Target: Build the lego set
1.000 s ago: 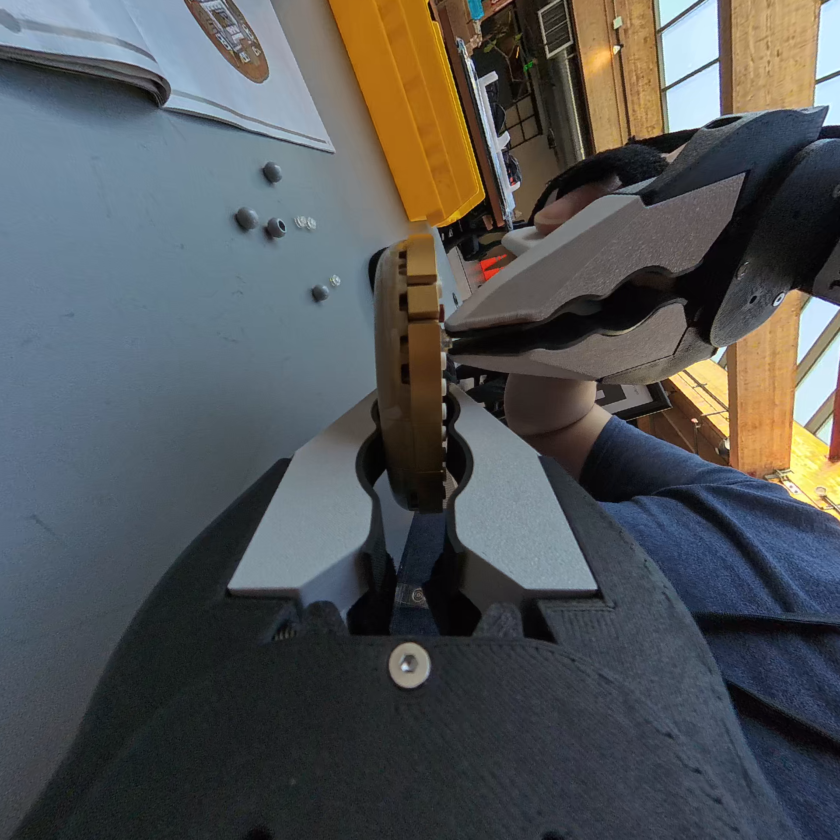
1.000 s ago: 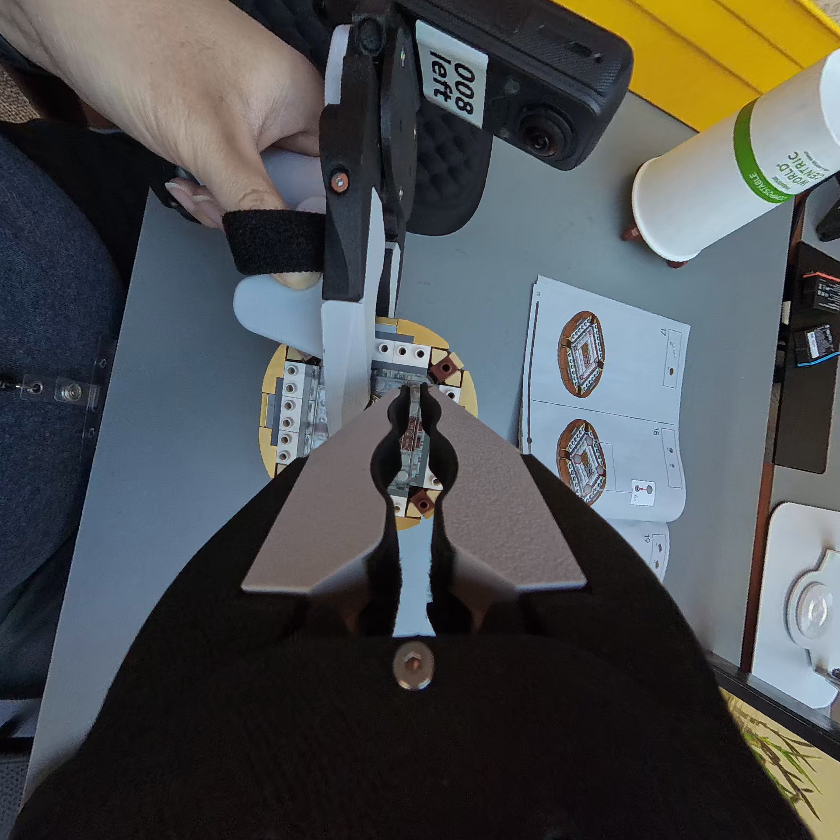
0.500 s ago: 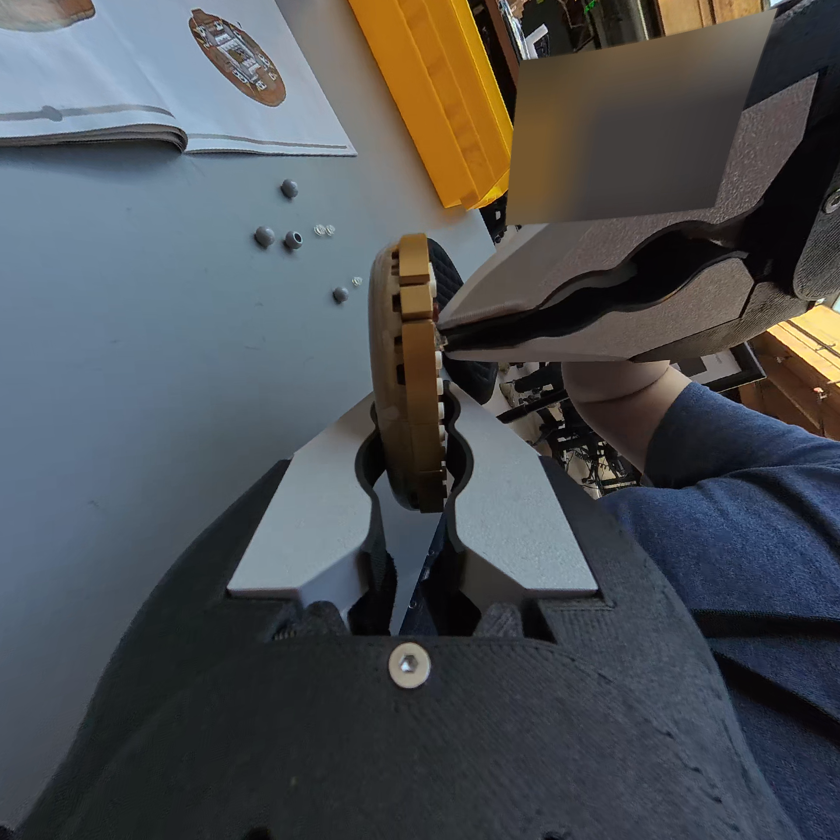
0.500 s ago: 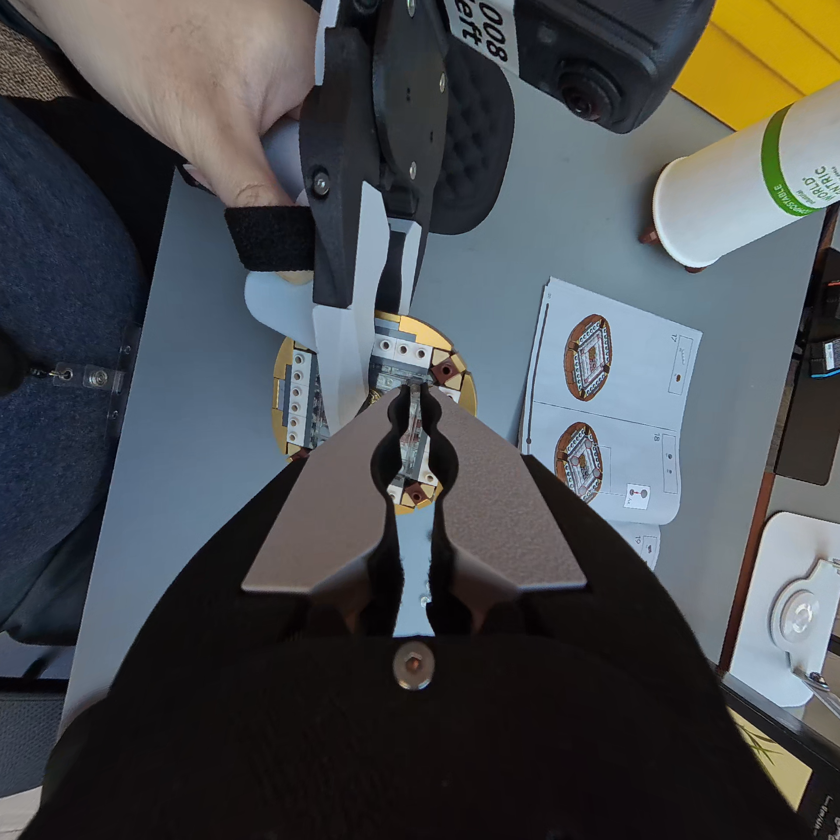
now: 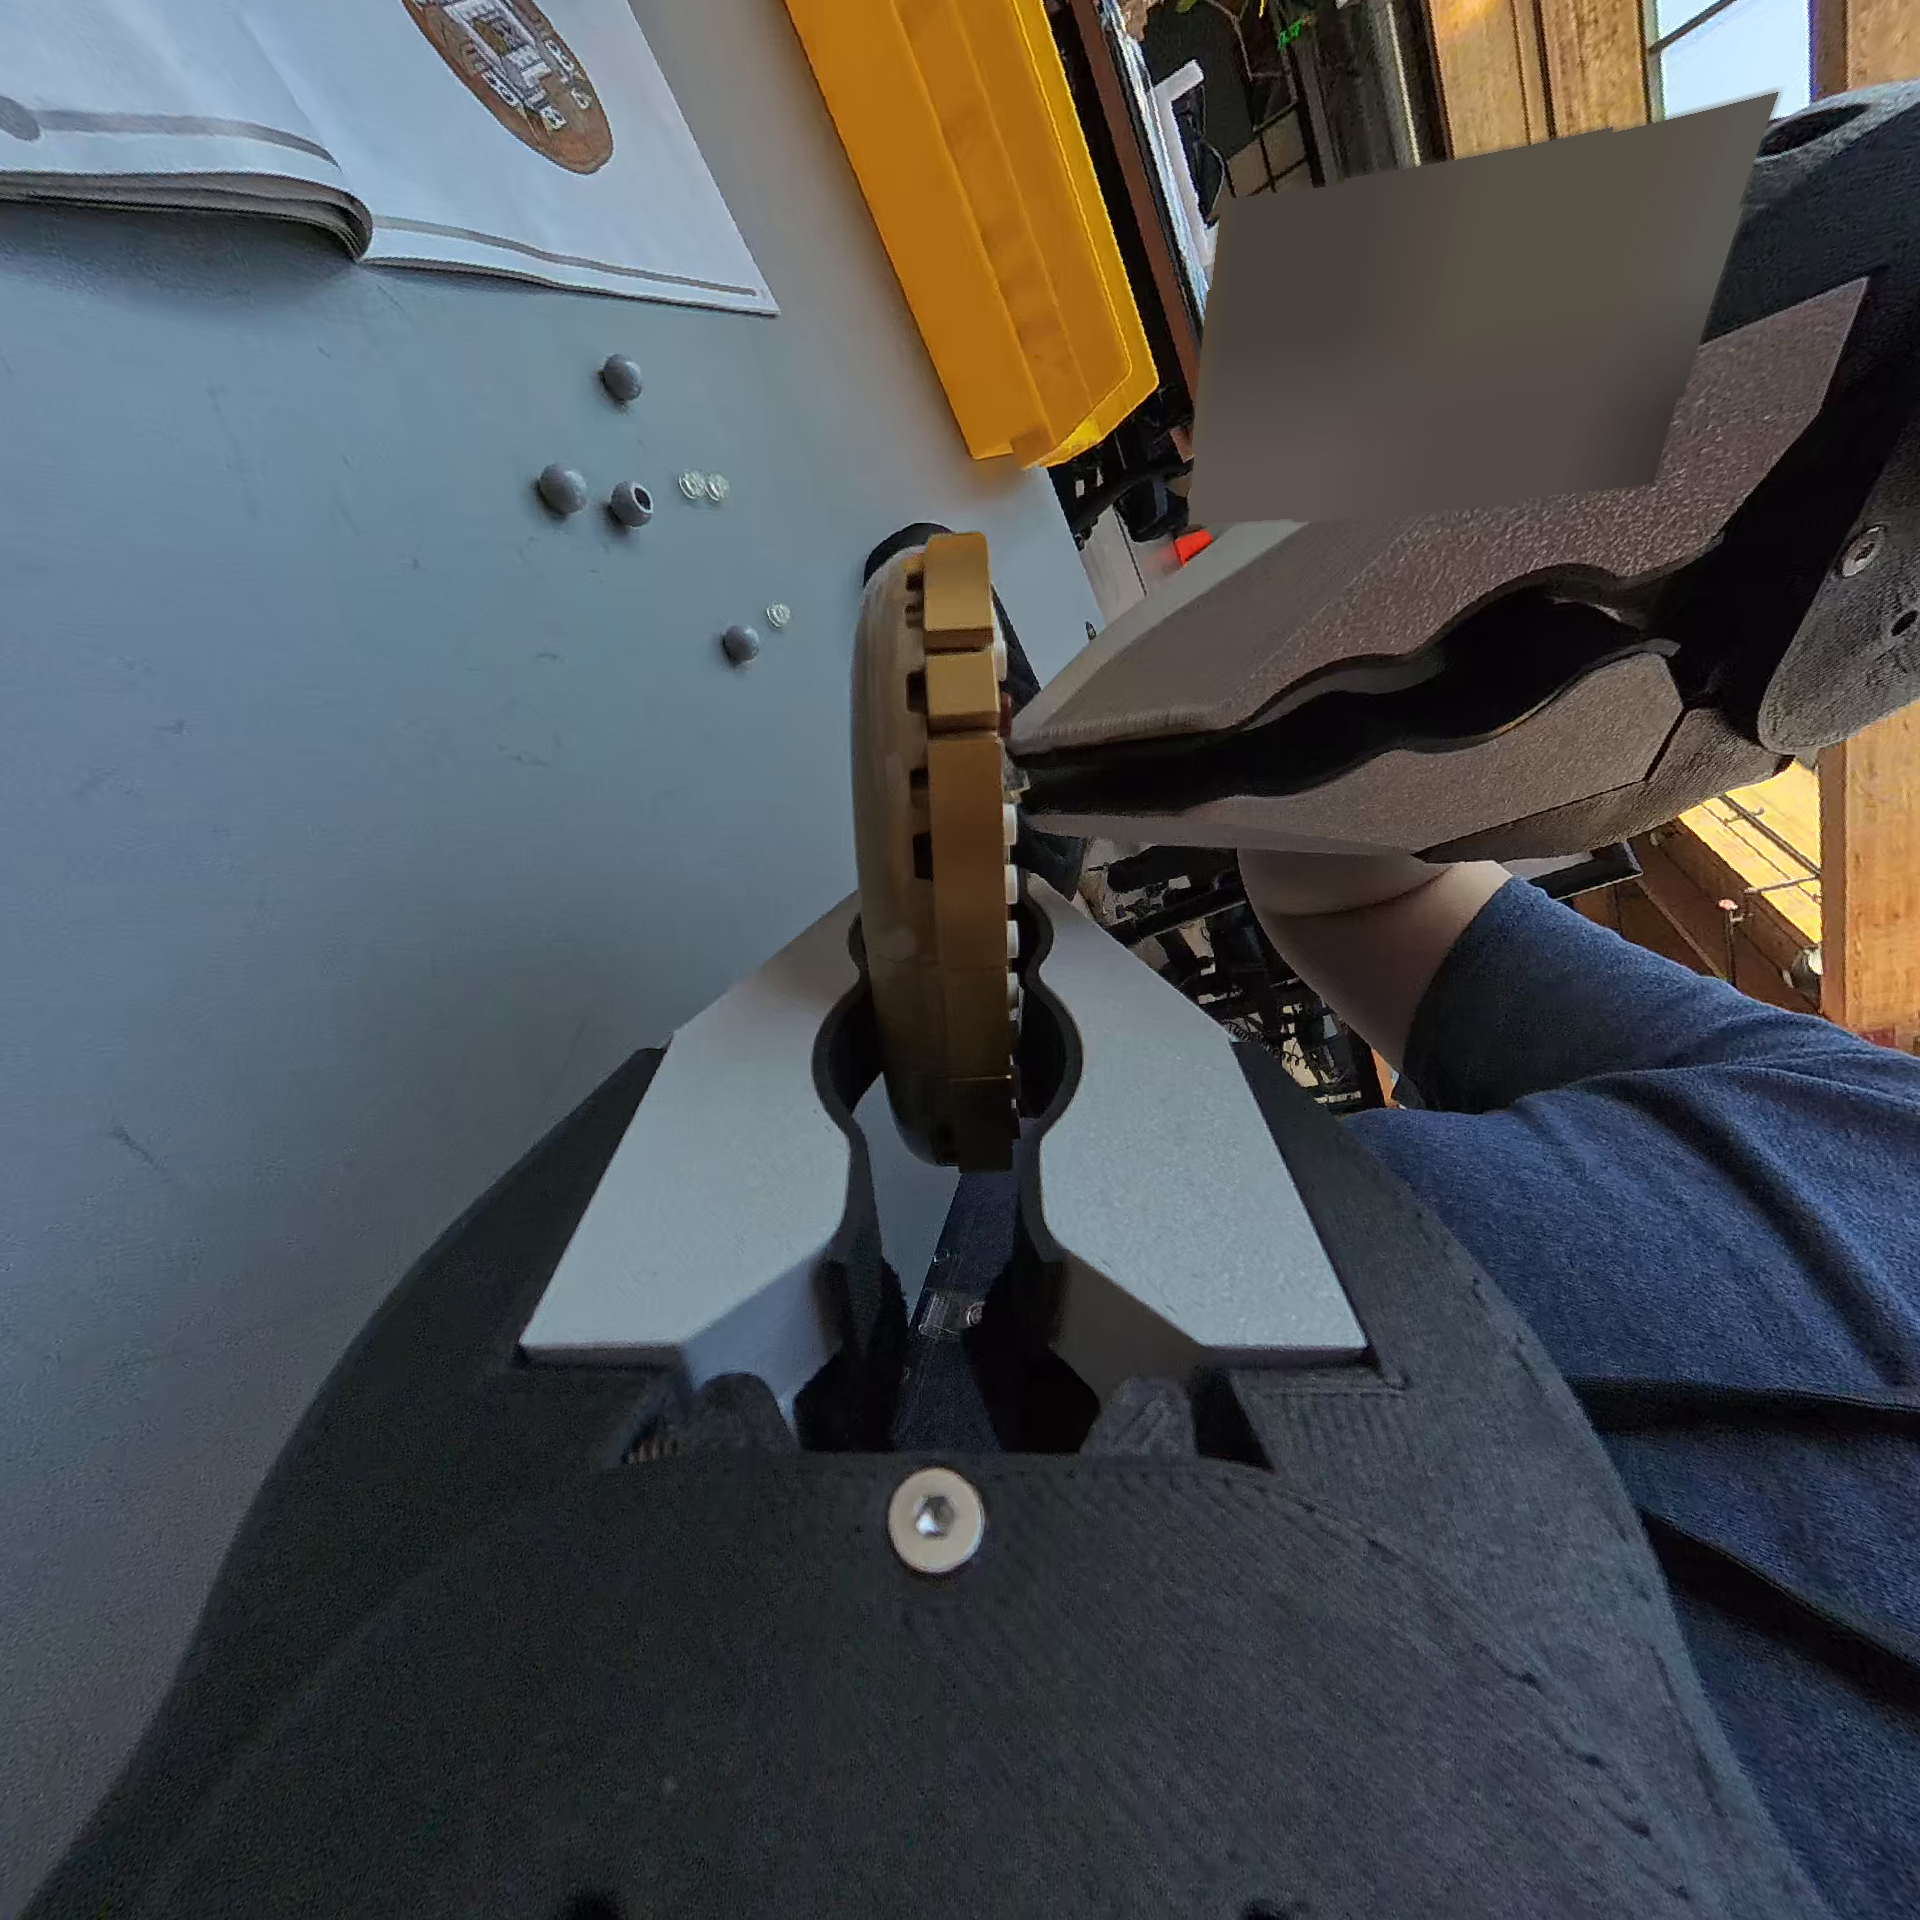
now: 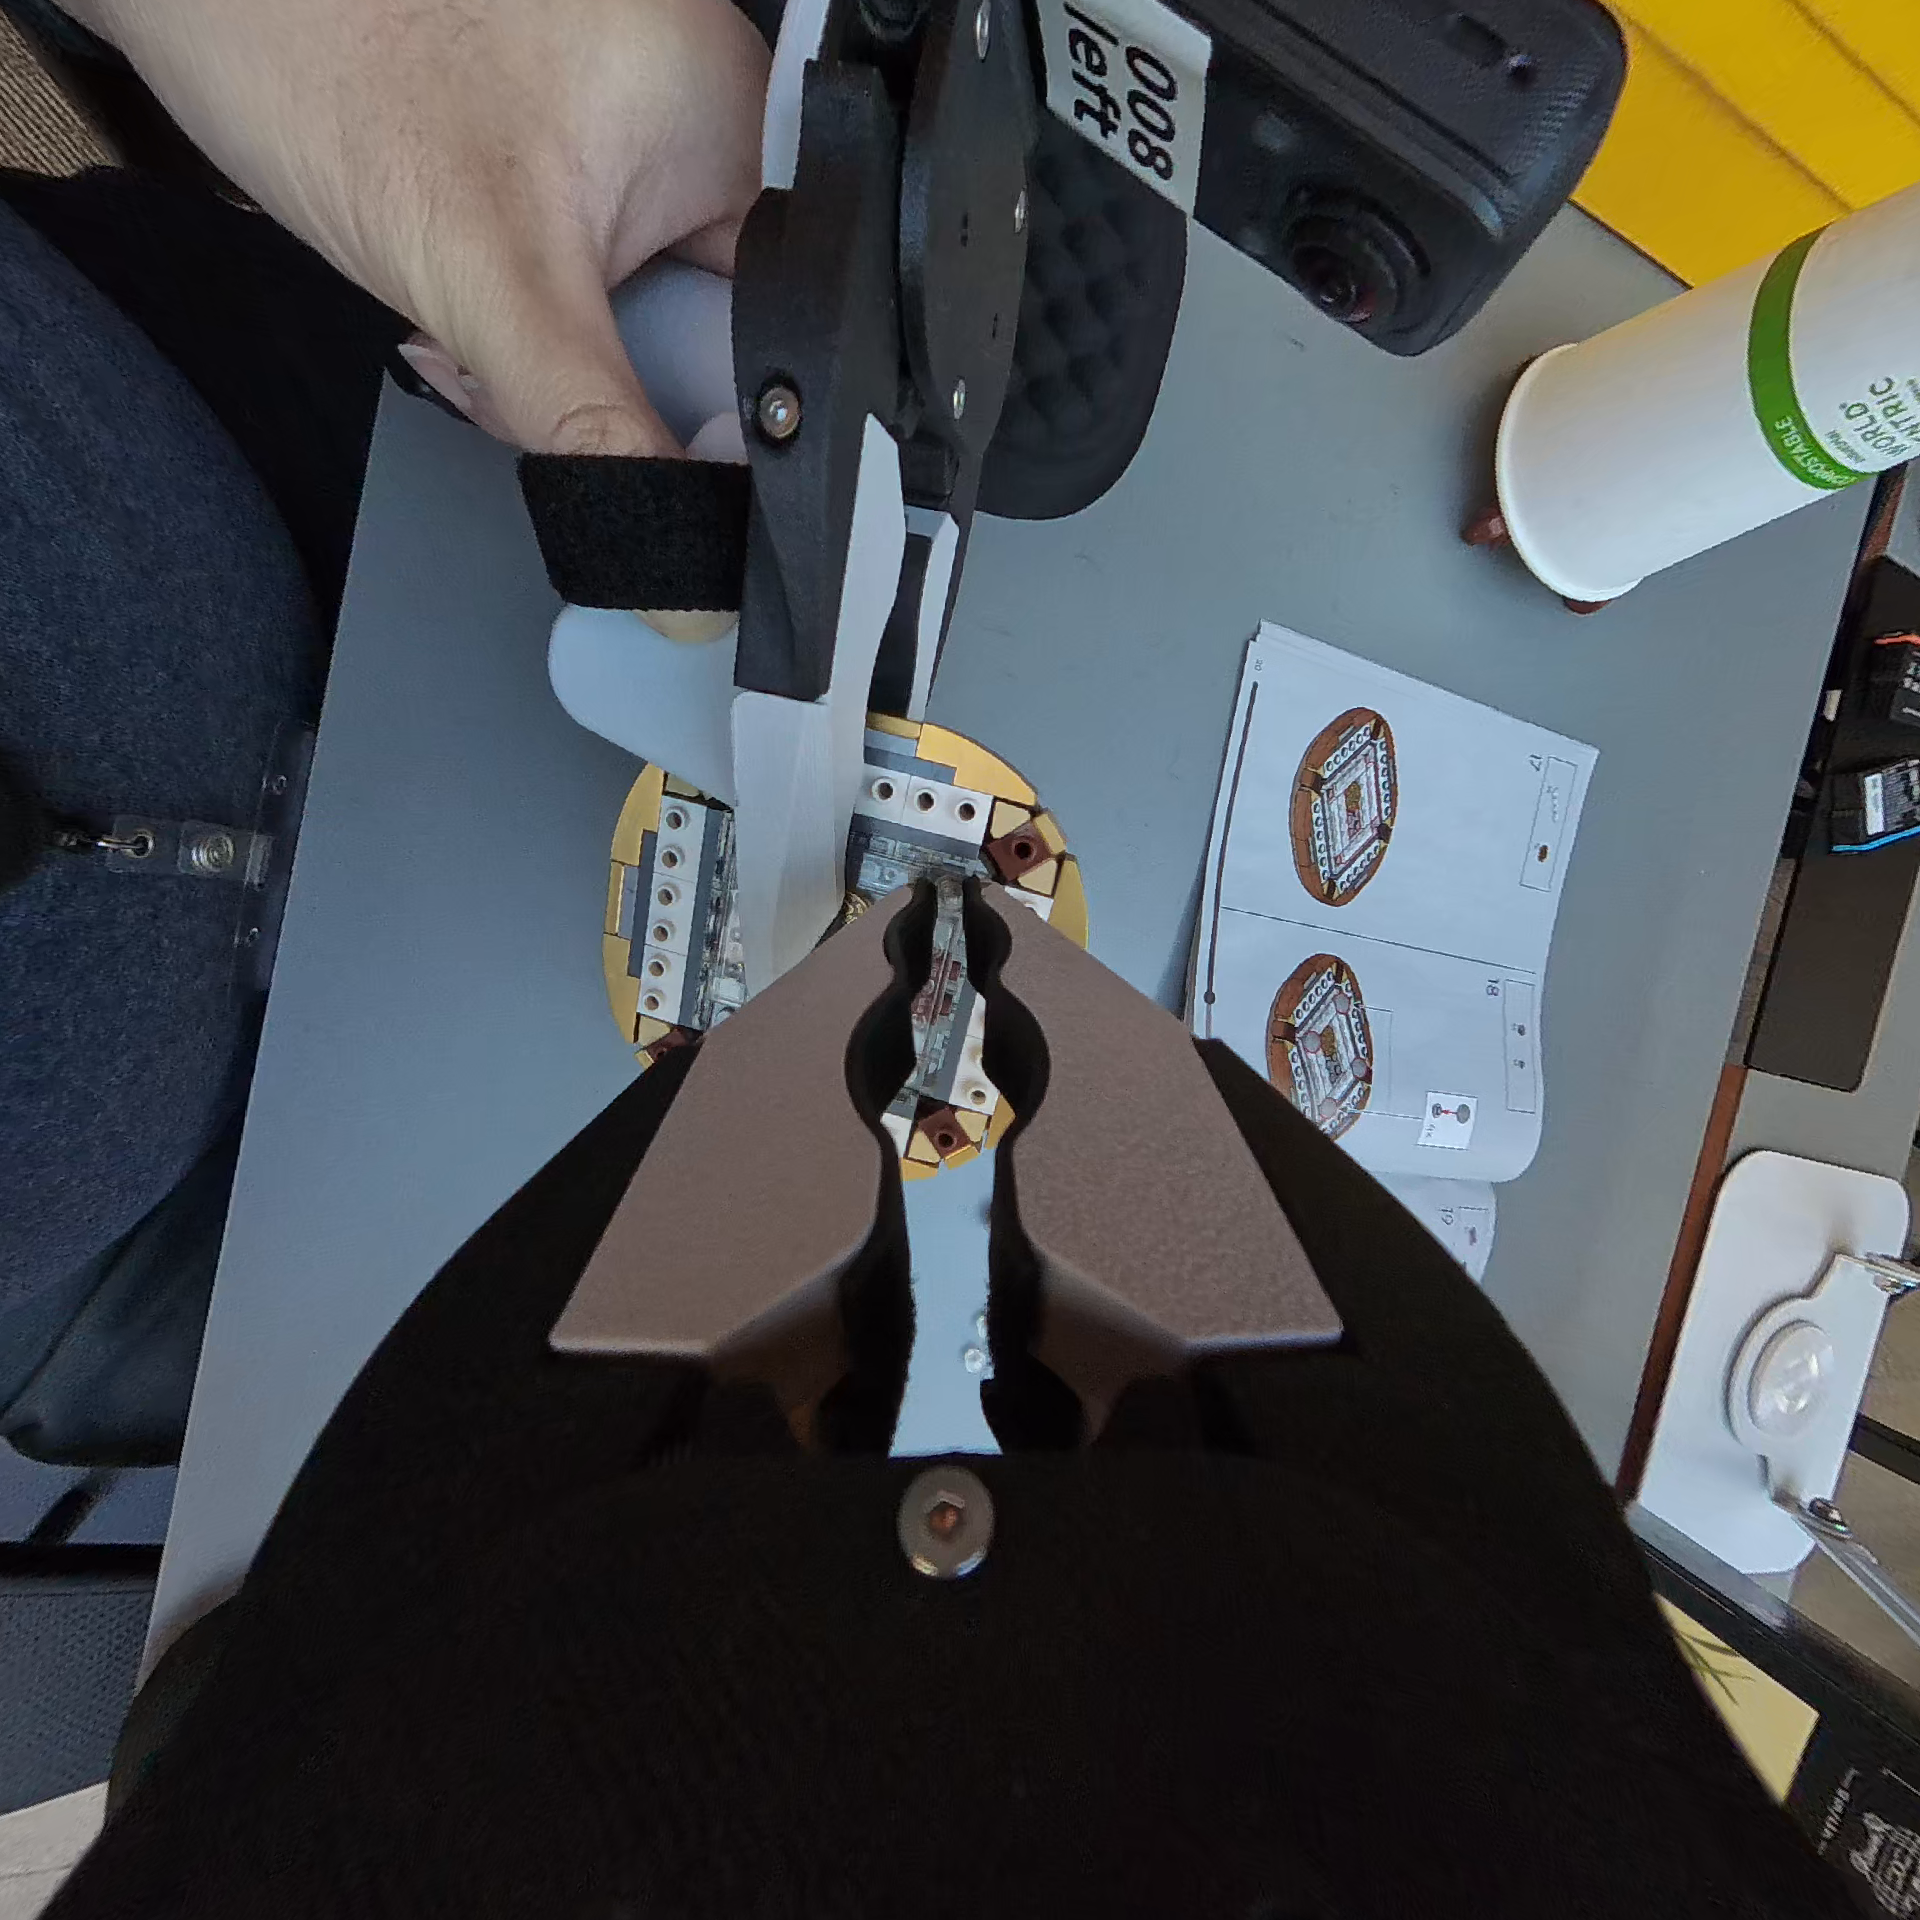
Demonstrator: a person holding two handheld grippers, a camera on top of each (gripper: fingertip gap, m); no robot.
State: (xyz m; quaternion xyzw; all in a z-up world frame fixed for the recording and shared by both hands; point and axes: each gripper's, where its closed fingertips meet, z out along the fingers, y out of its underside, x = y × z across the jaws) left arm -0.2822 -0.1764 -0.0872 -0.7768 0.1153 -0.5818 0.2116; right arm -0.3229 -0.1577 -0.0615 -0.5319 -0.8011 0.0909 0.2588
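Two grippers are meeting at one round gold lego disc [image 5: 961,852] above the grey table [image 5: 312,831].

The left gripper [image 5: 943,935] is clamping the disc on edge between its closed-in fingers, the studded face turned toward the right gripper [image 6: 943,894]. That one is pinching a small clear piece [image 6: 948,925] at its tips, jaws narrow, and is pressing it against the disc's centre. Loose grey studs [image 5: 623,504] are lying on the table beyond, near an open instruction booklet [image 6: 1382,914]; a white cup [image 6: 1704,405] and a yellow bin [image 5: 987,218] are sitting farther off.
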